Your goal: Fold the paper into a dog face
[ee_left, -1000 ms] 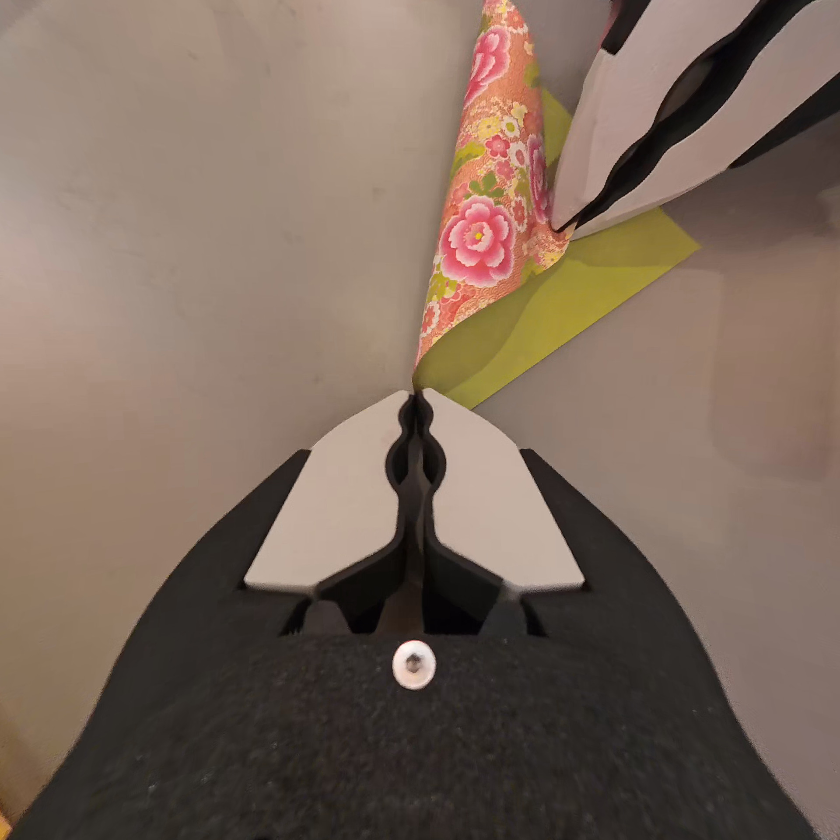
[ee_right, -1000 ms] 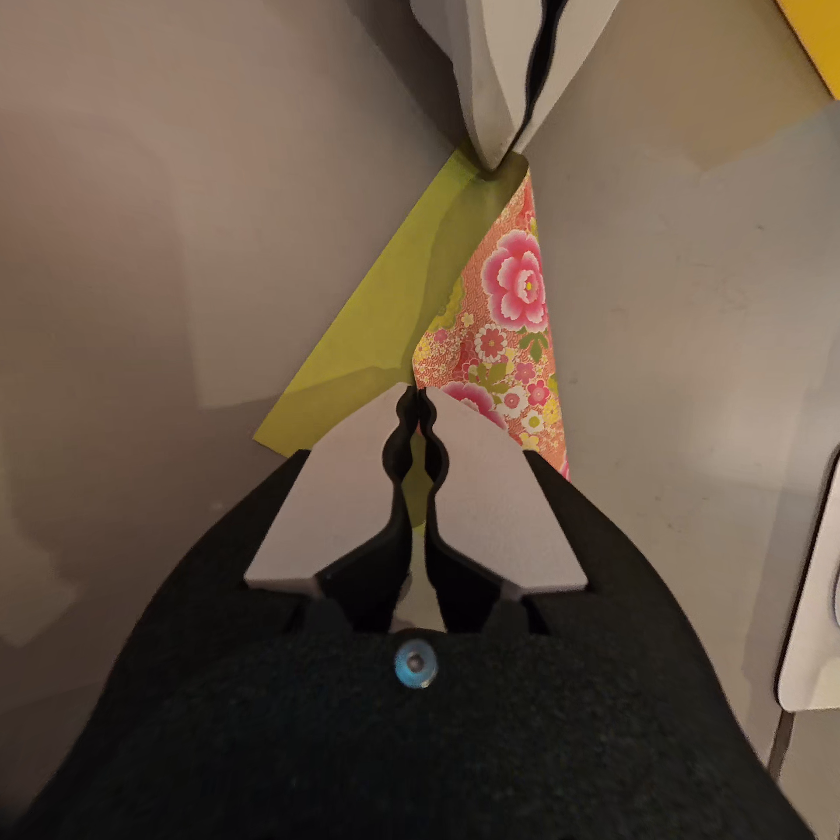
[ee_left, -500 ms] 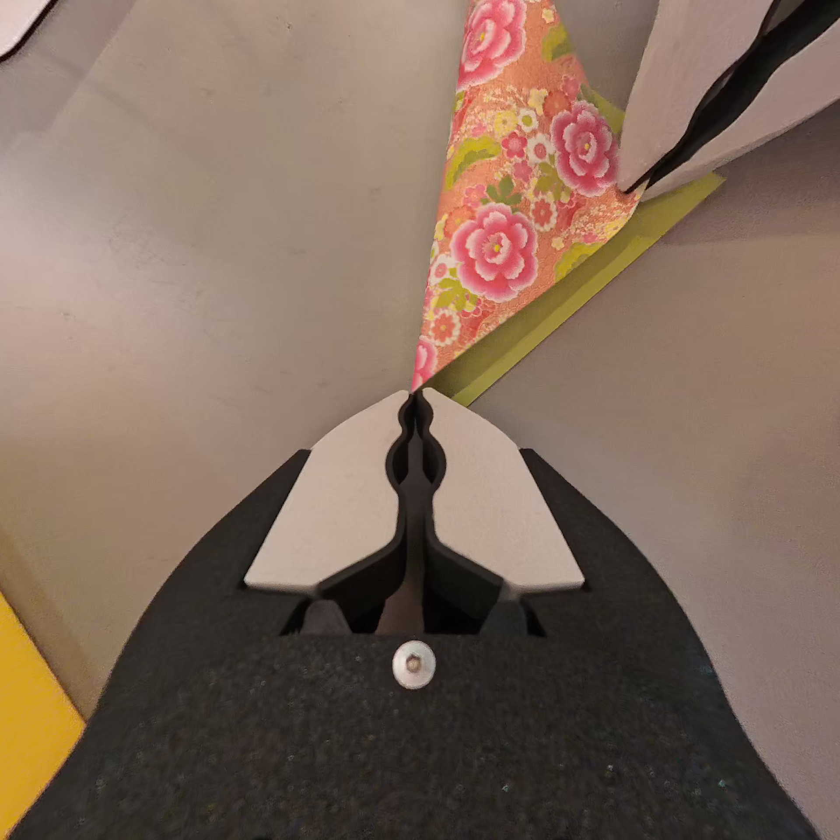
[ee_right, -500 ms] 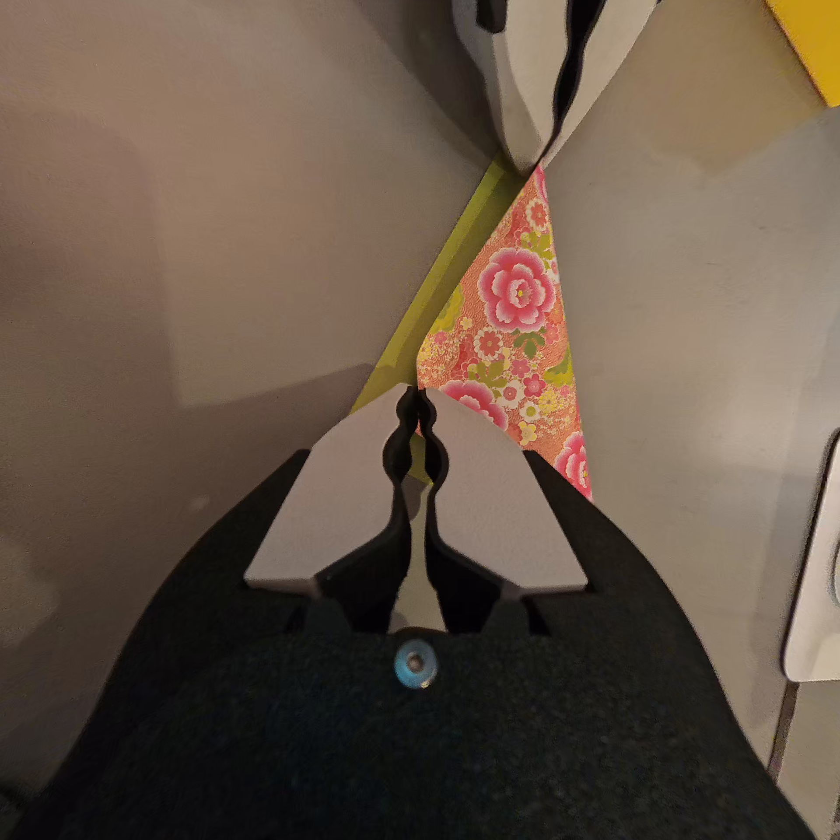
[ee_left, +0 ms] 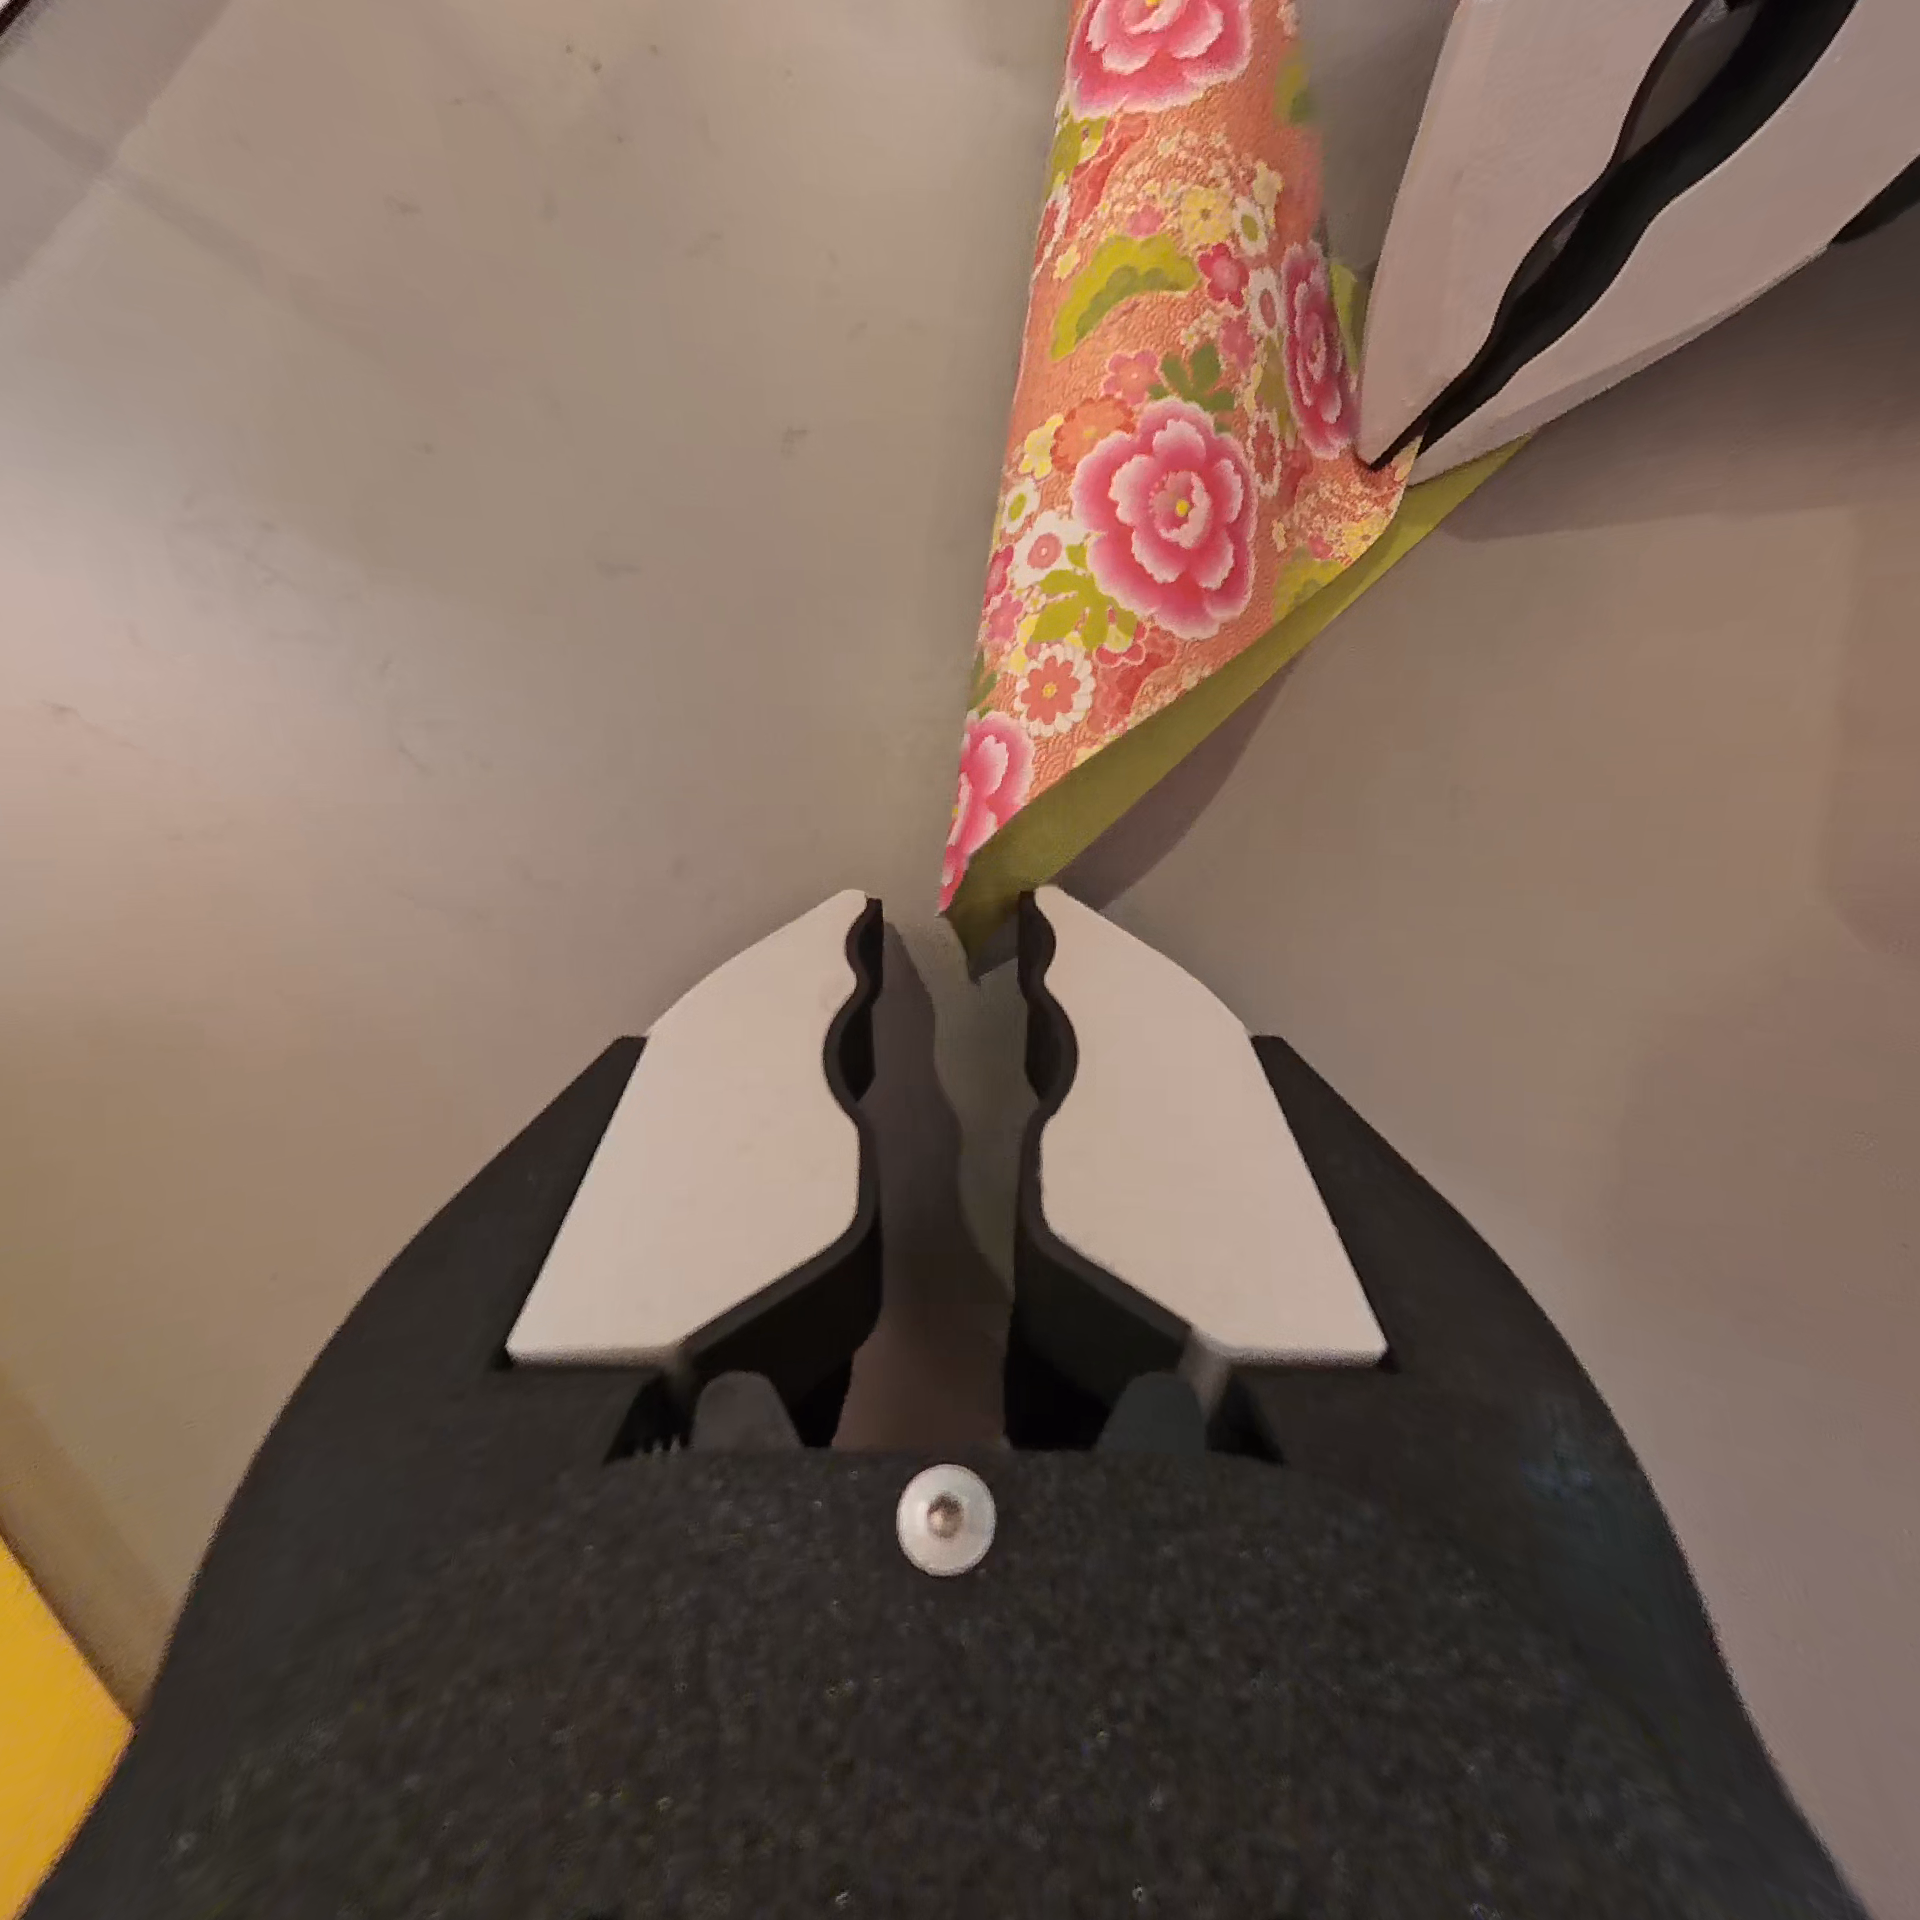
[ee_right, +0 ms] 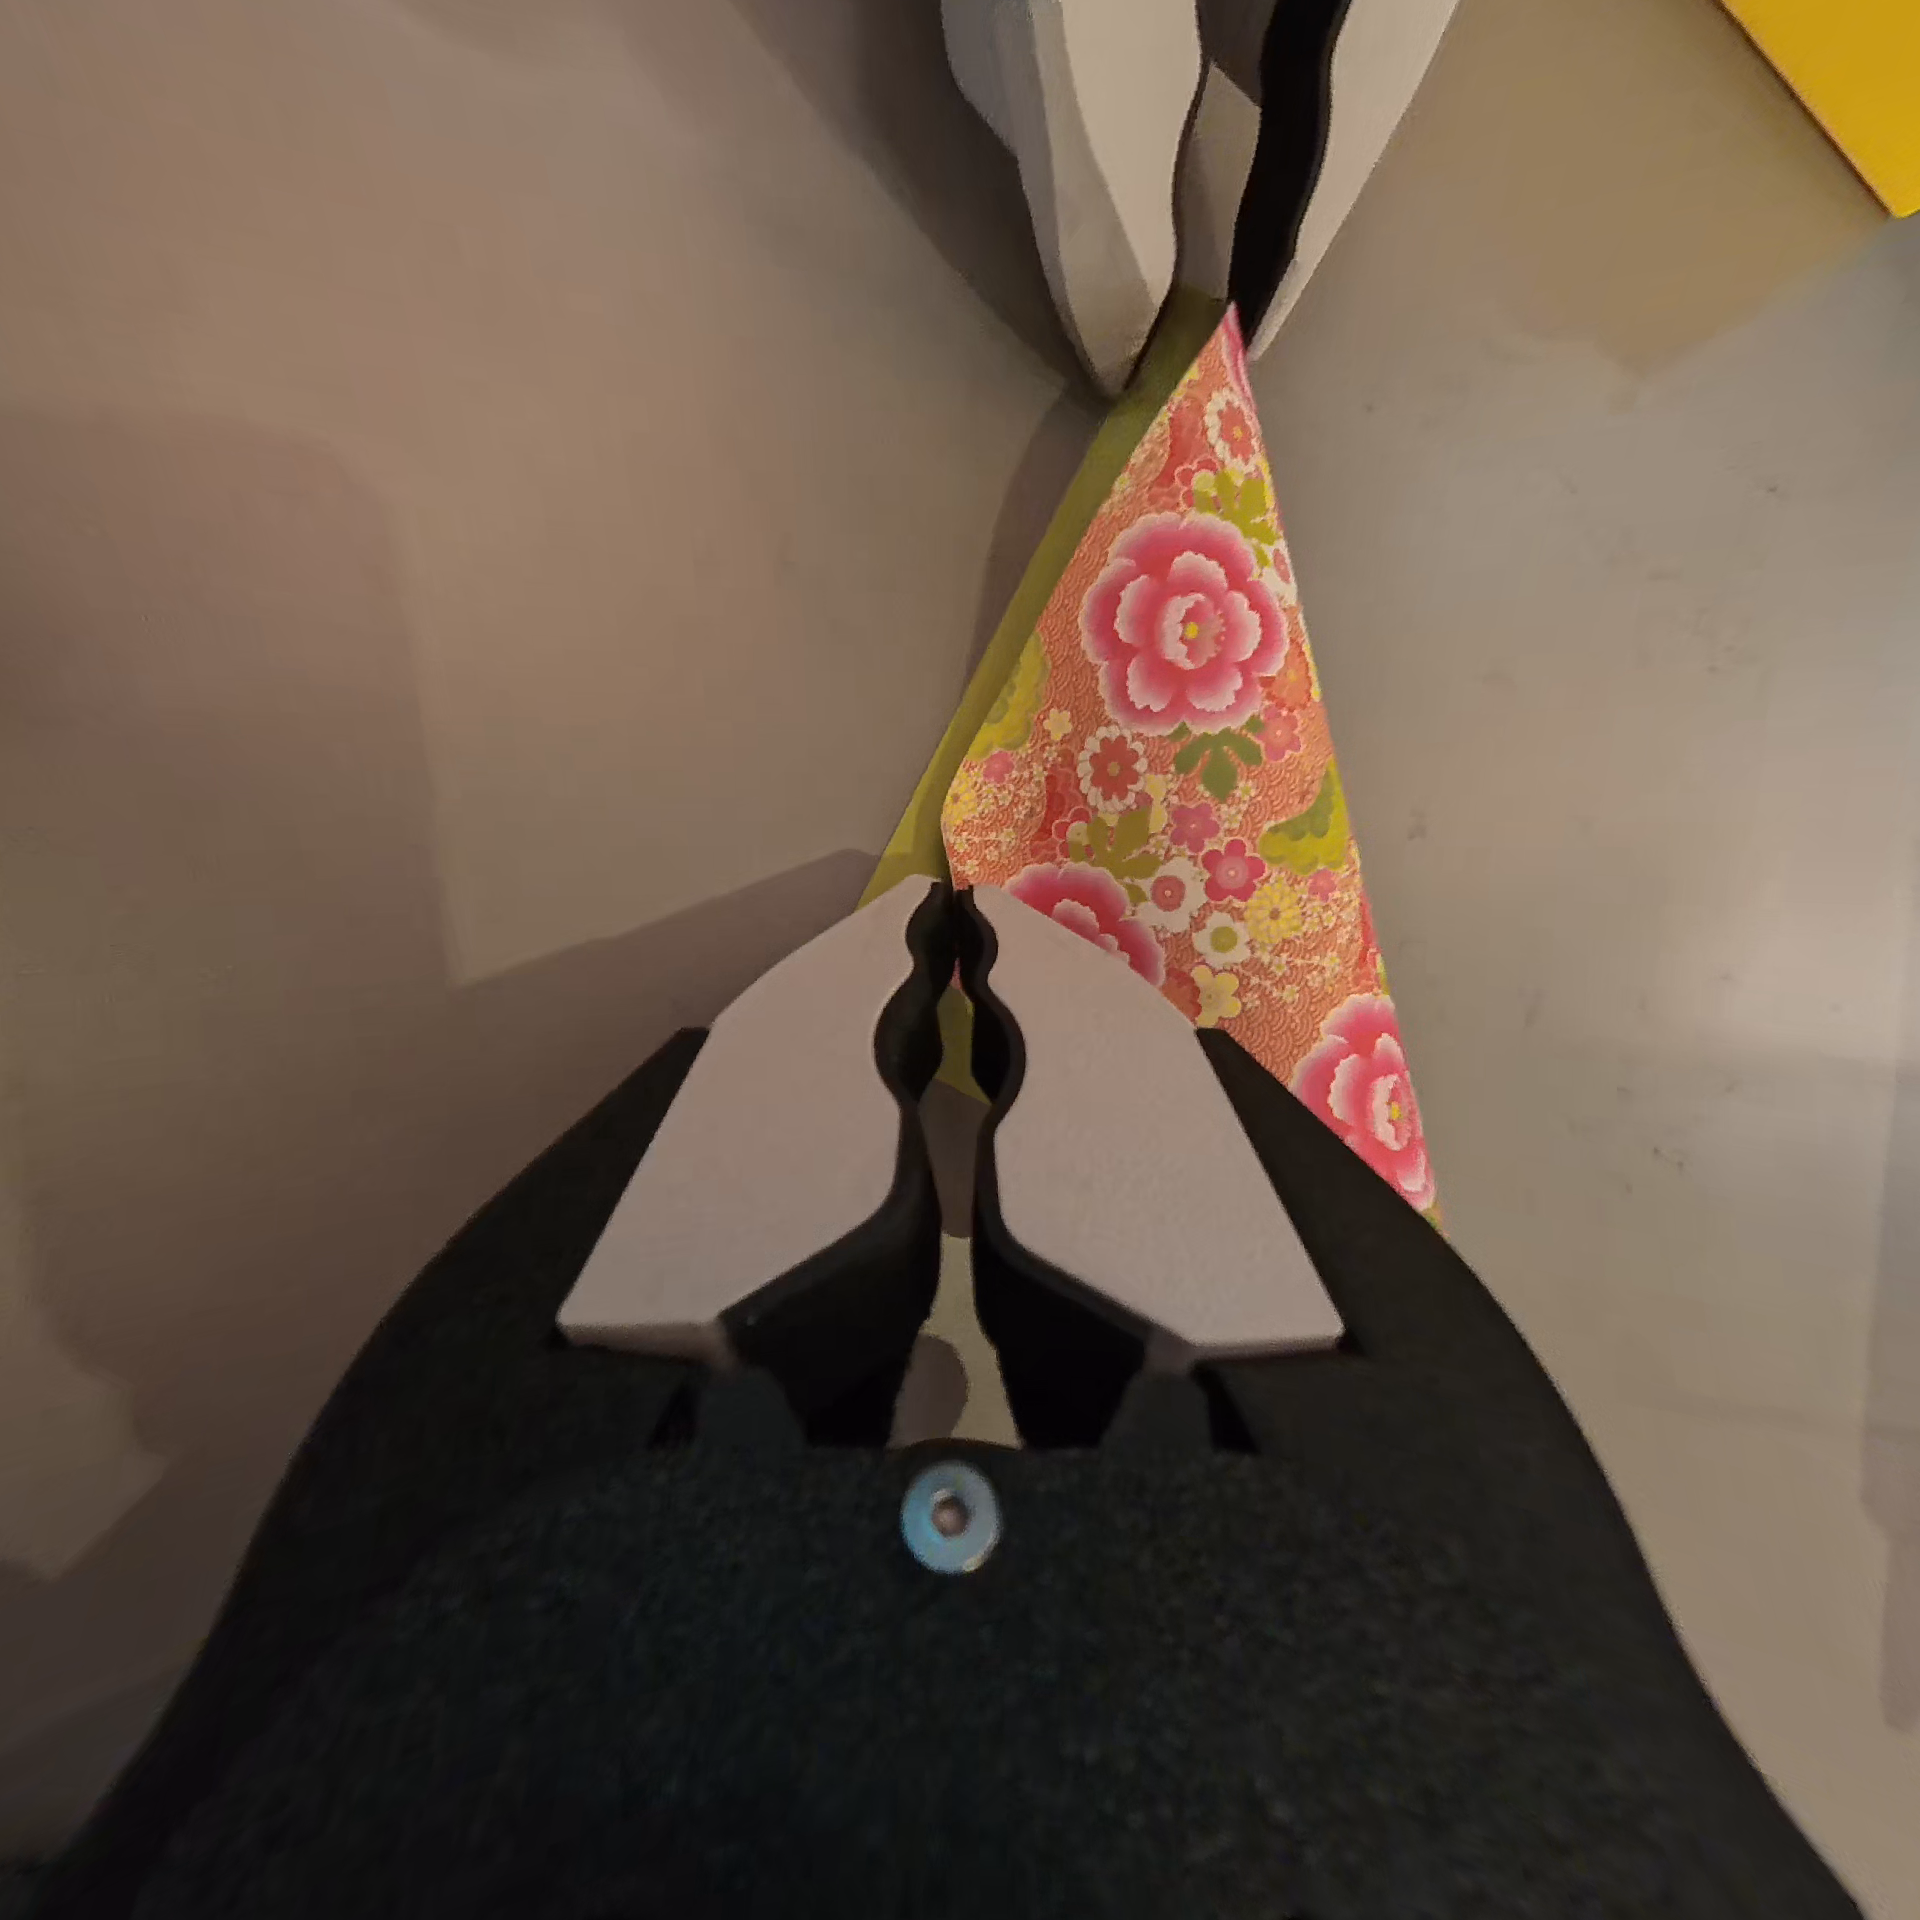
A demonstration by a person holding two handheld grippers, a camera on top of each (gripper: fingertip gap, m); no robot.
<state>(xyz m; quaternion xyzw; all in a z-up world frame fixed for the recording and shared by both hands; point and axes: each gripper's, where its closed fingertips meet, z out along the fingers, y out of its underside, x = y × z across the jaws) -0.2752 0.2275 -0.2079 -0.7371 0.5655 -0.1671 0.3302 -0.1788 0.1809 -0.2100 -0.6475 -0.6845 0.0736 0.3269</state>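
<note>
Right wrist view — paper [ee_right: 1184, 665] near corner hidden under right gripper [ee_right: 951, 894].

A plain grey table [ee_left: 520, 520] with faint scuffs lies under warm light. A yellow slab [ee_left: 42, 1714] sits at its edge, lower left.
</note>
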